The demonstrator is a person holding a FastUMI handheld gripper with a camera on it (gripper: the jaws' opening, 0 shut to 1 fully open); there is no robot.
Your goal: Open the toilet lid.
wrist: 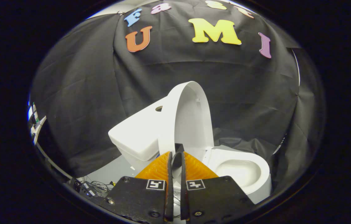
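The gripper (pixel 175 158) is seen from behind its two orange ribbed fingers (pixel 156 169), which are drawn close together, a narrow gap being left between them. The lower rim of the toilet lid (pixel 191 121) is seen in that gap at the fingertips, but whether both fingers press on it cannot be told — the tips are dark and the contact is hidden.

The lid is raised, standing nearly upright and tilted back toward the tank (pixel 138 133), its white underside being turned toward the bowl (pixel 240 171). The tank lies behind and beside the lid, a round hole being visible in its top. The bowl is seen just ahead of the fingers and off to their right — open, white, with the seat rim exposed.

The black cloth wall (pixel 76 102) is hung behind the toilet. Below the tank, beside the left finger, a tangle of cables and small devices (pixel 93 186) is seen on a pale floor (pixel 113 172).
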